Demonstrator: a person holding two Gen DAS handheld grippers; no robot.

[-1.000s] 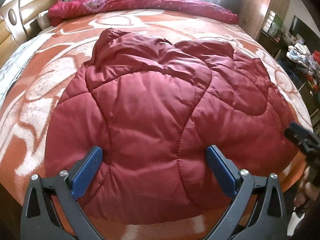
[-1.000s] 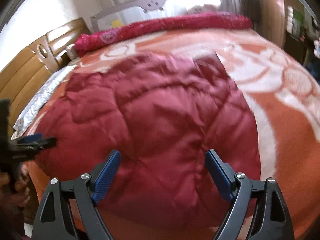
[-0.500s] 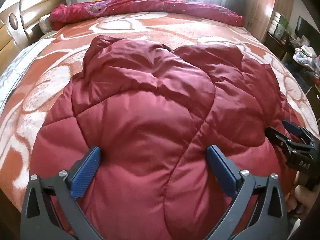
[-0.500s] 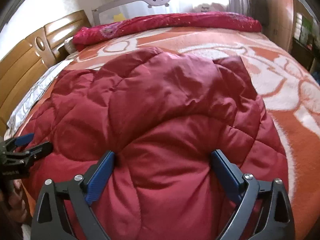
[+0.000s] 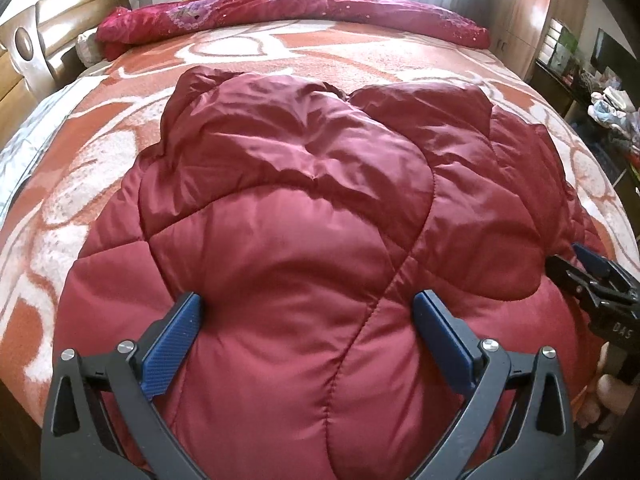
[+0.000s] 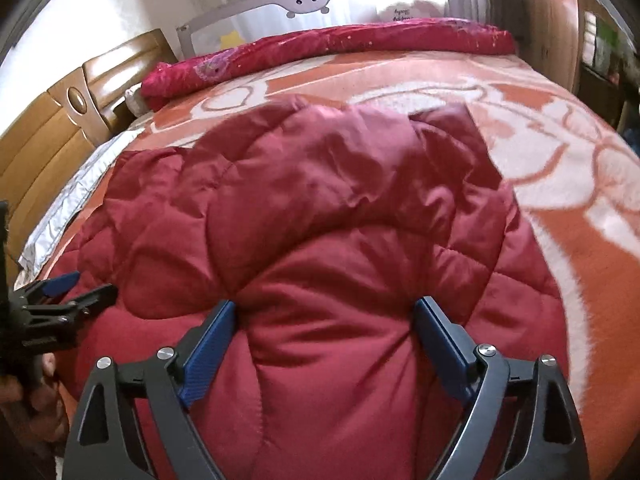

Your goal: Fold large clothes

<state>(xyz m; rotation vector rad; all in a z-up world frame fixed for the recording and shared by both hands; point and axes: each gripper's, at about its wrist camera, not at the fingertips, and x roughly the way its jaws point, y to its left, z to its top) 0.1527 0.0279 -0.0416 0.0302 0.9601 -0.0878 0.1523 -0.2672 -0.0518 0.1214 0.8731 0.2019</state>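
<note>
While the quilted, glossy red jacket (image 5: 304, 240) lies puffed on the orange patterned blanket (image 5: 100, 168), its near hem runs out of frame. Left gripper (image 5: 306, 312) angles down, jaws spread, pads dented into padding. Right gripper (image 6: 324, 320) likewise straddles a bulge, jaws closing.

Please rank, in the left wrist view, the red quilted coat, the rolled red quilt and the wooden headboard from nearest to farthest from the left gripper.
1. Red quilted coat: directly at the left gripper.
2. Wooden headboard: far left.
3. Rolled red quilt: along the far edge, close to the headboard in rank.
</note>
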